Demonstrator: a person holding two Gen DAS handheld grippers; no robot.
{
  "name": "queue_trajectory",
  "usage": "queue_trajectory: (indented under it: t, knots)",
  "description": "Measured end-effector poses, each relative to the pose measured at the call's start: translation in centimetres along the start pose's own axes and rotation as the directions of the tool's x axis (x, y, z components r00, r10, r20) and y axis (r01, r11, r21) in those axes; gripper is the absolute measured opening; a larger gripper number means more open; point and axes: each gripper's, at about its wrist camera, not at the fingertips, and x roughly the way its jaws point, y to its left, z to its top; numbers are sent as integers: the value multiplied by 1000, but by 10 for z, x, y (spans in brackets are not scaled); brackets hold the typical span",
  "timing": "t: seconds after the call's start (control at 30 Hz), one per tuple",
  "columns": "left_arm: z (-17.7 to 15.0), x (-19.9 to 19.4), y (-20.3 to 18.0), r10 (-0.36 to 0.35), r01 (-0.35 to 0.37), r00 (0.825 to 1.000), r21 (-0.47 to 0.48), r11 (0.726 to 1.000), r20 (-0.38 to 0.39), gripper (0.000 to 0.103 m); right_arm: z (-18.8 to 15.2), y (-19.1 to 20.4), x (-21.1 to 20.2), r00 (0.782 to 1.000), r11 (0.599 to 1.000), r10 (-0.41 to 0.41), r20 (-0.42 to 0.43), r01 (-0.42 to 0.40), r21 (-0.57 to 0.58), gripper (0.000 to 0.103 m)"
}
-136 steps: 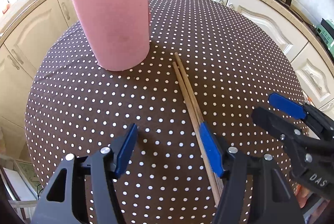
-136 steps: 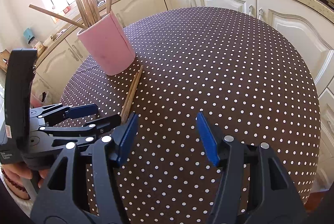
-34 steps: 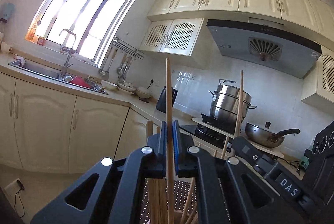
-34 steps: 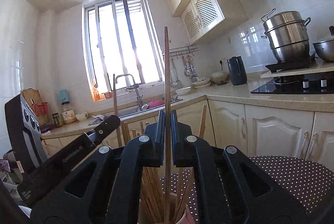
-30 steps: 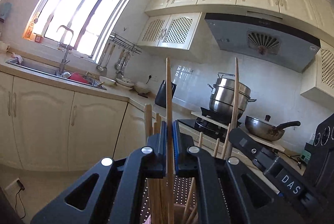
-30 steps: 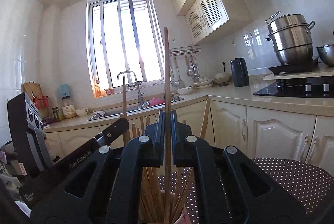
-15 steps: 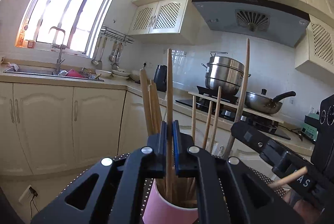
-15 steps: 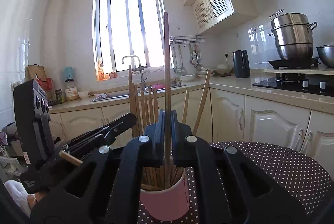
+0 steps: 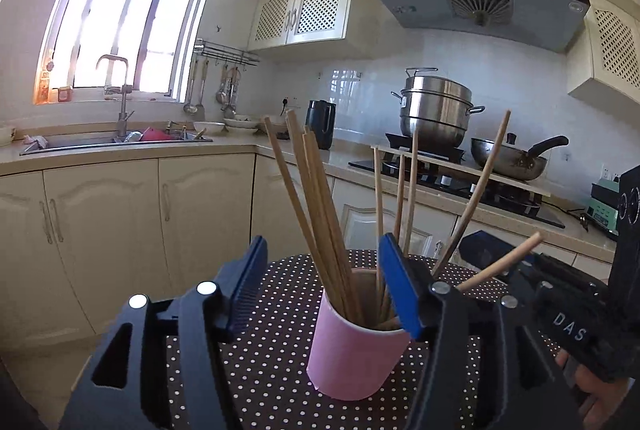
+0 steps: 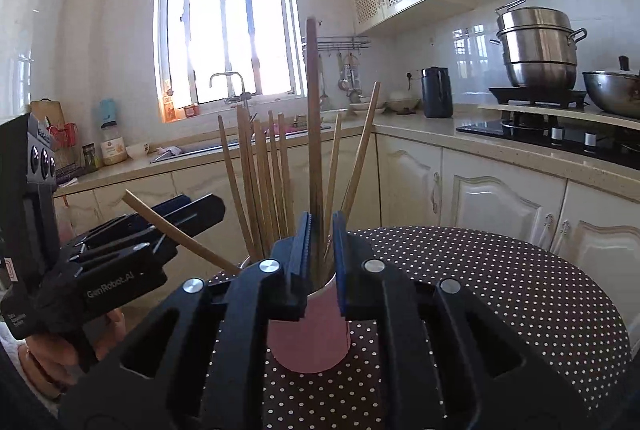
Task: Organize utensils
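Left gripper (image 9: 322,282) nearest the lens in the left wrist view, jaws just opened, now wide with blue pads (image 9: 250,286) apart and pressing on nothing; the pink cup (image 9: 356,350) and its sticks show through the gap

Right gripper (image 10: 321,254) jaws just opened a little, now a narrow gap; one upright chopstick (image 10: 313,109) stands between the pads, blurred, pads look clear of it, its lower end down in the cup

Pink cup sits on the round brown polka-dot table (image 10: 520,294), just beyond both sets of fingertips, upright. The other chopsticks (image 9: 320,197) all stand in it, a tight group leaning left in the left wrist view, a few thinner ones fanned to the right

One stick (image 10: 180,230) slants out over the cup rim toward the left gripper body in the right wrist view; whether it touches the gripper cannot be told

A hand (image 10: 48,354) grips the left gripper handle at lower left of the right wrist view; fingers on the right gripper handle show at the lower right edge of the left wrist view

Further back: cream cabinets (image 9: 108,230), sink with tap (image 9: 116,97) under the window, black kettle (image 10: 437,91), steel steamer pot (image 10: 538,45) and wok (image 9: 510,155) on the hob, range hood above
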Motion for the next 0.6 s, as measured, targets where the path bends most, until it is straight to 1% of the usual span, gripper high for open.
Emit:
queue_trajectory:
  t: [0.07,0.1,0.2,0.3,0.37,0.43,0.47,0.53,0.57,0.6]
  knots:
    - [3,-14,0,22,-22,1000,18,1000,-1,62,4,0,-19,999,1000,-23,39,22,22,63]
    - [4,-20,-1,34,-34,999,26,999,-4,64,7,1,-26,999,999,-26,46,25,27,63]
    - [8,-43,-6,59,-57,998,58,997,-25,65,14,5,-53,996,997,-65,57,62,46,63]
    - [11,-73,-10,51,-51,999,53,997,-8,65,19,14,-83,994,994,-99,51,97,48,64]
    - [12,-95,-15,50,-51,999,53,997,17,65,23,24,-103,991,990,-133,23,132,40,68]
    - [15,-118,-23,51,-54,998,75,996,35,65,25,34,-122,987,987,-159,19,158,27,70]
    - [16,-129,-27,51,-54,998,91,994,35,67,25,40,-132,985,985,-173,13,173,17,74]
    - [19,-151,-36,58,-63,997,113,992,46,69,25,50,-150,981,981,-194,12,194,6,75]
    - [20,-161,-40,56,-62,997,119,991,53,69,25,54,-158,980,980,-201,8,201,-2,78]
    - [21,-172,-43,52,-58,997,120,991,54,70,24,60,-171,977,977,-212,13,212,-6,79]
